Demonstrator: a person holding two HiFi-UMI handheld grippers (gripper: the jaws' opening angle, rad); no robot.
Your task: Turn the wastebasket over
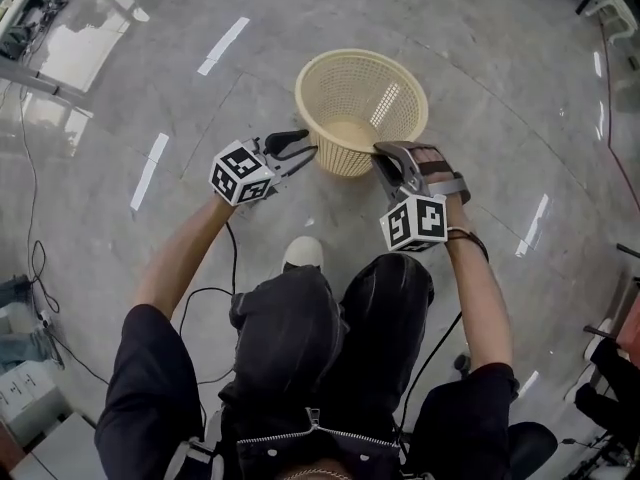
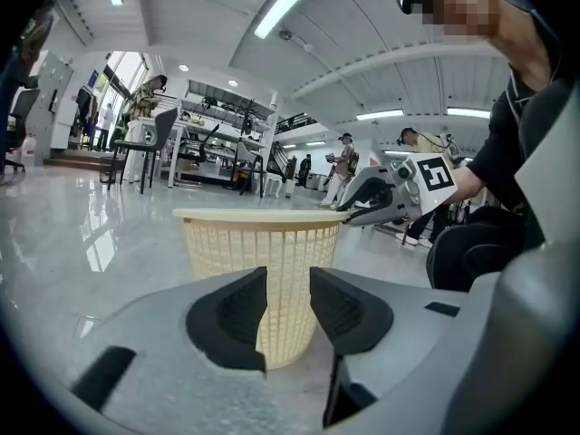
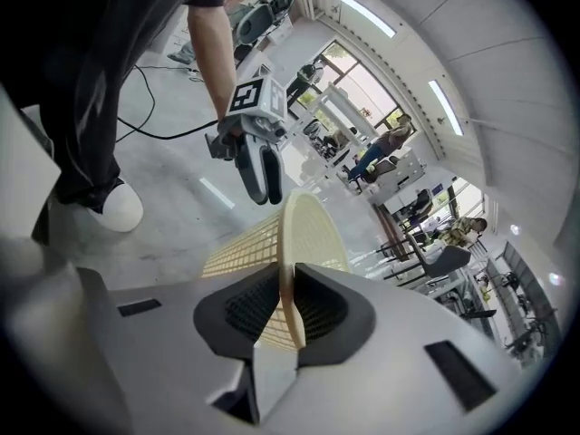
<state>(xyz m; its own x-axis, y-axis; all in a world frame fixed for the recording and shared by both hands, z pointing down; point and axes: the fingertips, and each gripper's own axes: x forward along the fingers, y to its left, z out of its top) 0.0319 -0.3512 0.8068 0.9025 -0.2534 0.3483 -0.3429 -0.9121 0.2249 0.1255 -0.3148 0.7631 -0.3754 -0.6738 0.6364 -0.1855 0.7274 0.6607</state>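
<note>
Wastebasket (image 2: pixel 263 238): lower sides hidden behind my left gripper (image 2: pixel 288 288).
Its rim (image 3: pixel 304 220): one stretch covered inside my right gripper (image 3: pixel 288 275).
White shoe (image 1: pixel 303 252): heel under my knee.
Far people (image 2: pixel 344 163): too small to tell.

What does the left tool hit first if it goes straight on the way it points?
The basket: its mesh wall lies dead ahead of the left tool, framed by the open jaws. It looks close, but depth is hard to judge.
</note>
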